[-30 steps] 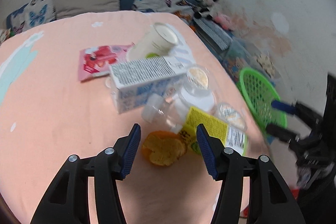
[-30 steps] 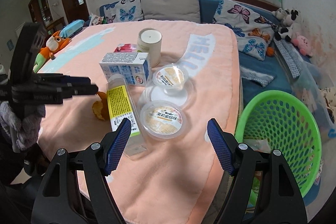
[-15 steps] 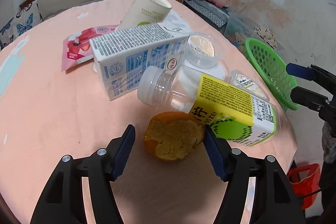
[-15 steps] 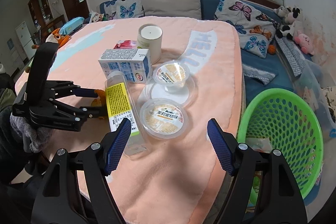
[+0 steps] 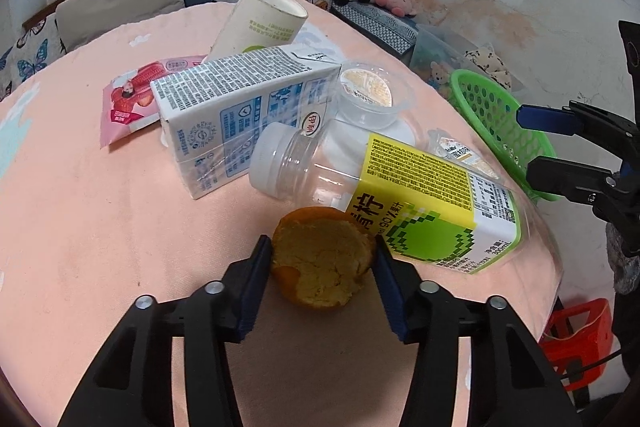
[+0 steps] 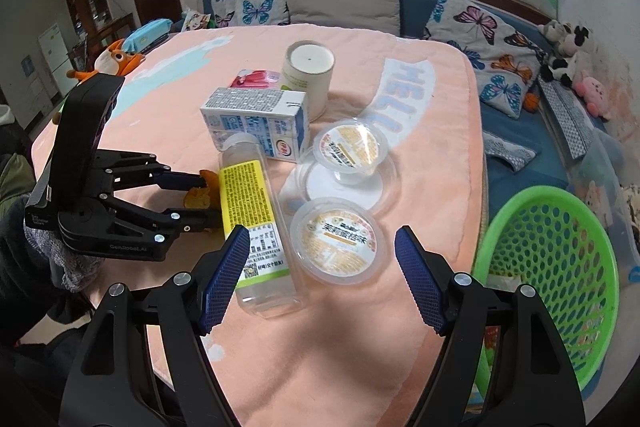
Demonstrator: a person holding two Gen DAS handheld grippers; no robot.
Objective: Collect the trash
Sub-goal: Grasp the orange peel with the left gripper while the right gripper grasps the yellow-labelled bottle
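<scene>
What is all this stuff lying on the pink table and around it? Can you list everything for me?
orange peel: 1, orange, near table edge, between the left tongs' fingers
clear bottle: 1, yellow-green label, white cap, lying beside the peel
milk carton: 1, white and blue, lying mid-table
paper cup: 1, cream, upright behind the carton
snack packet: 1, pink and red, flat by the carton
pudding cups: 2, clear with yellow lids, right of the bottle
basket: 1, green, beside the table
table: 1, pink cloth
left tongs: closed on the peel
right tongs: open, above the near cup
</scene>
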